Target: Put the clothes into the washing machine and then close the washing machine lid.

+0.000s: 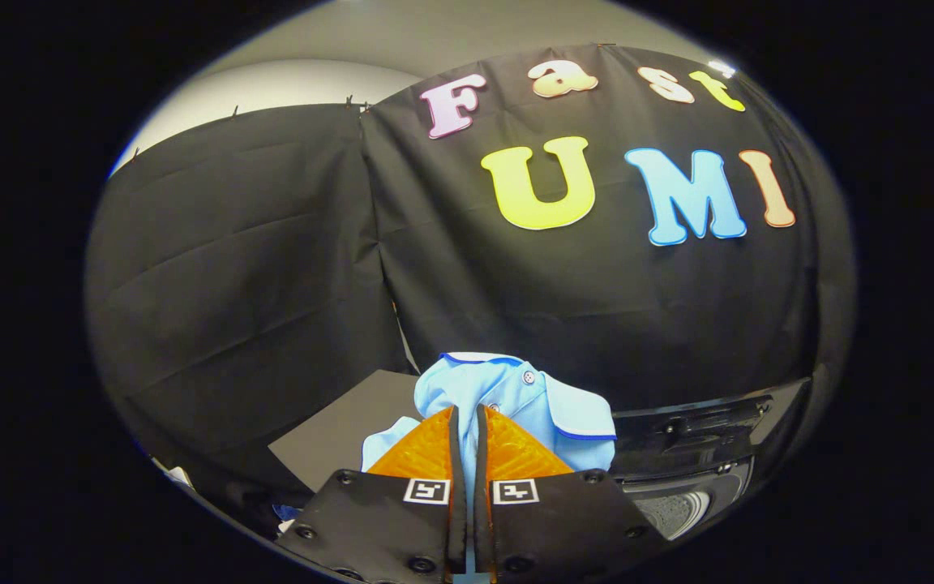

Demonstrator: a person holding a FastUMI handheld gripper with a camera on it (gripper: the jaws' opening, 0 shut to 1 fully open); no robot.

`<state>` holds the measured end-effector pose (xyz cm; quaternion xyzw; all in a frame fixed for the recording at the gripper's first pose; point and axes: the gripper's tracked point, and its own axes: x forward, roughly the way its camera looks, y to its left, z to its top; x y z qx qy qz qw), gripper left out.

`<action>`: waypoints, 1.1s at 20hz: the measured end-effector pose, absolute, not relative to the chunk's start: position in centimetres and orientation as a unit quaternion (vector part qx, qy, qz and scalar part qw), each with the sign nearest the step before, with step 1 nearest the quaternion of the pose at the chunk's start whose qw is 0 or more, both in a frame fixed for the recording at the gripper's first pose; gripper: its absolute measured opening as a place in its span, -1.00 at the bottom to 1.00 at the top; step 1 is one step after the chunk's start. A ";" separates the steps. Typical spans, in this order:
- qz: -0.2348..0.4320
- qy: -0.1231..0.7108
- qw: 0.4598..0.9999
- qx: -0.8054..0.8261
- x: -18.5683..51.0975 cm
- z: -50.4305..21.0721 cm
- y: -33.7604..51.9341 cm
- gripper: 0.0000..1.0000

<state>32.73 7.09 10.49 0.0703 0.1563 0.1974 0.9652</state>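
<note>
1. Gripper view: my claw (467, 422) is pinched nearly closed on a light blue shirt (516, 393); a strip of cloth shows in the slim gap between the fingers, and the collar bunches up just ahead of the tips.
2. The shirt hangs lifted, clear of the dark board (337, 430) below and left of the fingers.
3. The washer (694, 454) sits low to the right of the claw, its lid (702, 418) raised and the drum (678, 509) showing under it.
4. I judge the carry is underway. To do it well, I keep the squeeze firm, swing right until the drum lies under the fingers, lower, then release so no sleeve drapes over the rim.
</note>
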 end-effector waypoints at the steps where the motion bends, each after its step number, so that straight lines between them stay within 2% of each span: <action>1: 0.190 0.155 0.967 0.073 32.6 10.5 6.0 -0.90; 9: 0.128 0.154 0.977 0.071 32.1 9.0 -1.3 -0.90; 22: 0.026 0.193 0.980 0.049 31.2 2.4 -11.4 -0.90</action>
